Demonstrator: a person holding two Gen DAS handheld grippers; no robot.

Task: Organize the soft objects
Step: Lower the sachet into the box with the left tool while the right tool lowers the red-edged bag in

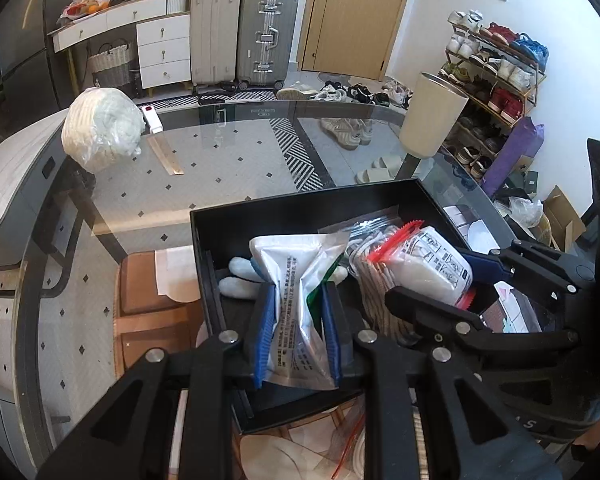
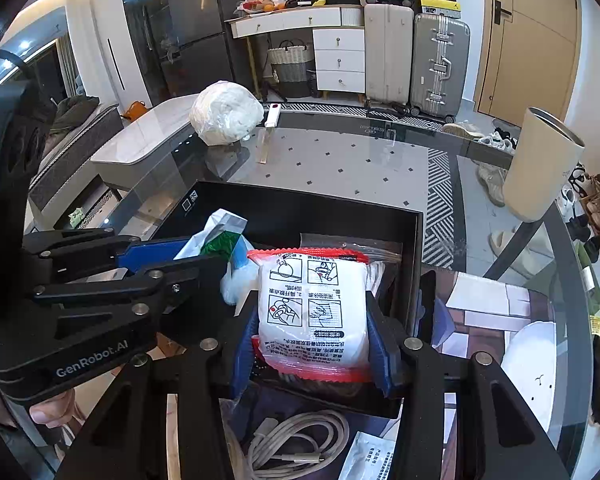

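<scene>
A black open box sits on the glass table, also in the right wrist view. My left gripper is shut on a white printed packet with a green patch, held over the box's near part. My right gripper is shut on a white pouch with red edges, held over the box; that pouch also shows in the left wrist view. A clear zip bag of rope and a pale blue soft item lie inside the box.
A bagged white bundle sits far left on the glass table. A cream cylinder stands at the far right edge. A white cable and a paper sachet lie below the box's near side. A ruler lies near the bundle.
</scene>
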